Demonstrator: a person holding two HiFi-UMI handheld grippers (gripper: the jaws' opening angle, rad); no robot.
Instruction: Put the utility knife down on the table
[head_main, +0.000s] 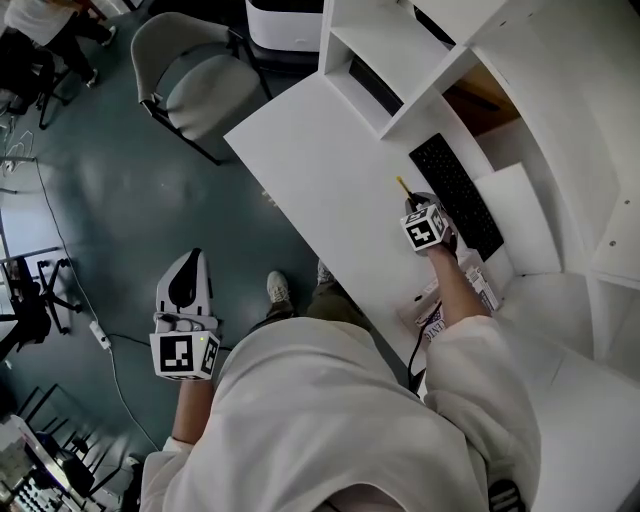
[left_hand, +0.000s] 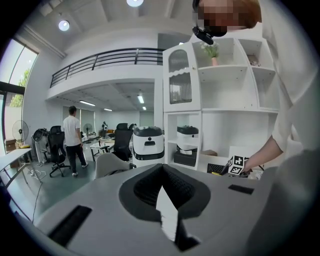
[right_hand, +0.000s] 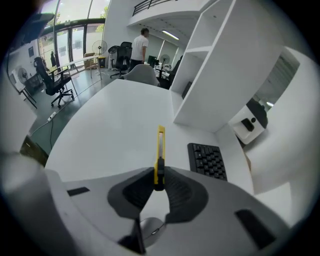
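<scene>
free: bare table (right_hand: 115, 125) left of keyboard (right_hand: 207, 160) | blocked: shelf unit (right_hand: 215, 75) ahead-right

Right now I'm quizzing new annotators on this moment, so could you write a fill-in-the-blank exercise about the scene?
1. The right gripper is shut on a ____ utility knife.
2. Right of the knife, a black ____ lies on the white table.
3. The left gripper, jaws together and empty, hangs over the ____, off the table.
Missing words: yellow; keyboard; floor.
</scene>
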